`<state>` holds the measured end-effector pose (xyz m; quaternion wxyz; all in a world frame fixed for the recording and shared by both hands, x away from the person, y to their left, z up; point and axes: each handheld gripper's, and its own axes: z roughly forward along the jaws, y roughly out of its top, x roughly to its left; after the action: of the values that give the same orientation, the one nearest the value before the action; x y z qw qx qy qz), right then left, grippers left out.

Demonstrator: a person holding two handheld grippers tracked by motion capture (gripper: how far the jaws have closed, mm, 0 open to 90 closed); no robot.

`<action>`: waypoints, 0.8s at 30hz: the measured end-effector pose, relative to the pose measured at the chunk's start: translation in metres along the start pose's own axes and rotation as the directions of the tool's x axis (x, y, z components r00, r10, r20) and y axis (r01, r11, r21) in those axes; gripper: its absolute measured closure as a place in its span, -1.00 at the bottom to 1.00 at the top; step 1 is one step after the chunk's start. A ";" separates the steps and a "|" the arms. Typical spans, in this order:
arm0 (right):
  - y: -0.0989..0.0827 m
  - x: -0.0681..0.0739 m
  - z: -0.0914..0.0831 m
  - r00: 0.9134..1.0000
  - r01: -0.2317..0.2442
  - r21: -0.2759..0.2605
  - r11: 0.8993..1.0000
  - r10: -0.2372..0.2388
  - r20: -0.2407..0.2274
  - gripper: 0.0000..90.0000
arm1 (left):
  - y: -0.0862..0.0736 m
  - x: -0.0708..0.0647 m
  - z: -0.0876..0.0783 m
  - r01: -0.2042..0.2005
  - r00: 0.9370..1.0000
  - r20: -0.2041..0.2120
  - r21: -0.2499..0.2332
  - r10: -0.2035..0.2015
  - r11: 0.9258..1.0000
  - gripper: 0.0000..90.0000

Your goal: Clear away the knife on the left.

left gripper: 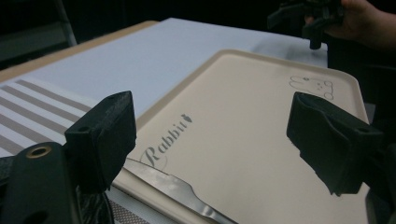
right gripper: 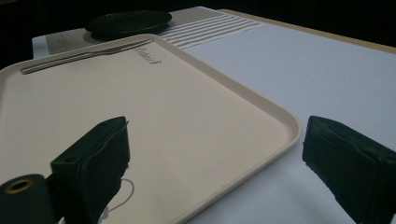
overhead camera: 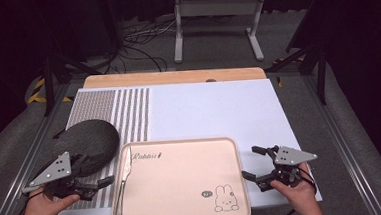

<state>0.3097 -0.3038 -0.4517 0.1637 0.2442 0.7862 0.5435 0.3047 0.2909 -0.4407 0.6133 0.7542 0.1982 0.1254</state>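
2 grippers at table level, both with jaws spread and nothing between them. Left gripper (overhead camera: 105, 182) just beside left rim of beige tray (overhead camera: 180, 144), jaws aimed at the knife (overhead camera: 124, 179). Right gripper (overhead camera: 252, 162) just beside right rim of same tray, near the rabbit print (overhead camera: 225, 198).

Knife lying inside tray, along left edge, blade toward far side; in left gripper view, blade (left gripper: 173, 187) resting on tray rim between and just below the jaws. Dark round plate (overhead camera: 88, 144) on striped placemat (overhead camera: 129, 114), just left of tray, behind left gripper.

Judgement: approach step, nothing gripped yet. Likely targets: knife for left, tray rim for right; cannot tell which comes first.

Next move calls for: lowering left jaws astride the thin handle, closing flat and square to avoid sliding the knife against the rim. Thin metal on smooth tray, so slip is probable.
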 end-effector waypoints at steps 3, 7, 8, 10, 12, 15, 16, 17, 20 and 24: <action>-0.001 0.000 0.000 1.000 -0.002 -0.008 1.000 0.002 0.007 -0.82 | -0.009 0.006 -0.006 0.035 0.999 -0.017 -0.027 -0.036 0.999 -0.62; -0.003 -0.001 0.000 1.000 -0.006 -0.013 1.000 0.006 0.023 -0.84 | -0.019 0.009 -0.010 0.051 0.998 -0.041 -0.031 -0.053 0.998 -0.63; -0.003 -0.002 0.000 0.999 -0.006 -0.016 1.000 0.006 0.032 -0.85 | -0.023 0.010 -0.012 0.054 0.997 -0.059 -0.021 -0.055 0.998 -0.63; -0.004 -0.002 0.000 0.999 -0.006 -0.020 1.000 0.007 0.043 -0.85 | -0.032 0.010 -0.015 0.065 0.994 -0.090 -0.004 -0.066 0.998 -0.63; -0.005 -0.002 -0.001 0.998 -0.008 -0.031 0.999 0.010 0.060 -0.86 | -0.038 0.010 -0.016 0.076 0.992 -0.102 -0.005 -0.076 0.997 -0.62; -0.008 -0.002 -0.002 0.997 -0.013 -0.036 0.999 0.016 0.076 -0.86 | -0.041 0.010 -0.017 0.073 0.992 -0.106 0.001 -0.072 0.997 -0.62; -0.008 -0.002 -0.002 0.997 -0.015 -0.038 0.999 0.017 0.078 -0.87 | -0.041 0.009 -0.016 0.074 0.992 -0.107 0.000 -0.074 0.997 -0.62; -0.008 -0.002 -0.002 0.997 -0.016 -0.040 0.999 0.019 0.079 -0.87 | -0.041 0.009 -0.015 0.066 0.992 -0.106 0.006 -0.065 0.998 -0.62; -0.008 -0.002 -0.003 0.996 -0.017 -0.047 0.999 0.021 0.086 -0.87 | -0.041 0.009 -0.013 0.064 0.993 -0.104 0.011 -0.063 0.998 -0.62; -0.008 -0.002 -0.003 0.996 -0.017 -0.047 0.999 0.021 0.088 -0.87 | -0.040 0.008 -0.010 0.069 0.992 -0.107 -0.001 -0.069 0.998 -0.62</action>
<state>0.3081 -0.3101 -0.4581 0.1989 0.2717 0.7630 0.5518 0.3017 0.3107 -0.4782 0.6049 0.7398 0.2570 0.1443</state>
